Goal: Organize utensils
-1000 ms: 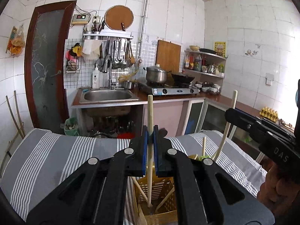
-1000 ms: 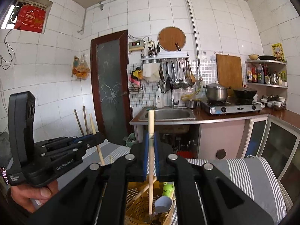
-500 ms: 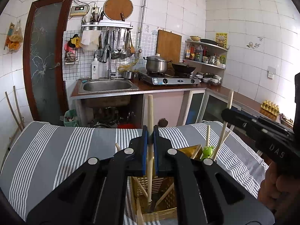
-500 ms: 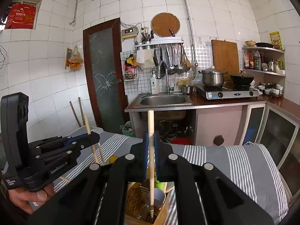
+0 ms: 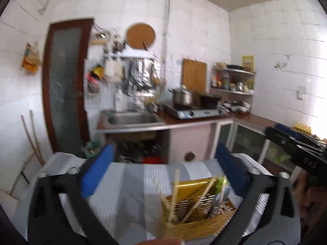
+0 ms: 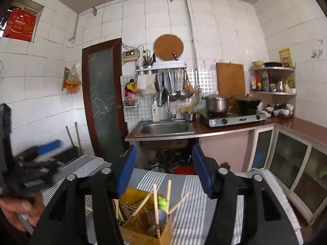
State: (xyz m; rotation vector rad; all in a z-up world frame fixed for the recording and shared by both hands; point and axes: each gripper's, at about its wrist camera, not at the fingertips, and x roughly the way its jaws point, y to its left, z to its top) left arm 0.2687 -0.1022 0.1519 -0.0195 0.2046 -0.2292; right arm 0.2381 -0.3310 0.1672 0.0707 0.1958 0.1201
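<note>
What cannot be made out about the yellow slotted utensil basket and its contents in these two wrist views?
- Left wrist view: motion blur smears the yellow slotted utensil basket, so its wooden chopsticks cannot be counted.
- Right wrist view: the basket's base is cut off by the lower edge and the open right gripper.
- The small green figure is too small to identify.

Wooden chopsticks lean at mixed angles inside the yellow slotted basket on striped cloth.

My left gripper has its blue-padded fingers spread wide, gripping nothing. My right gripper is likewise spread, its fingers bare. My left hand wraps its handle.
</note>
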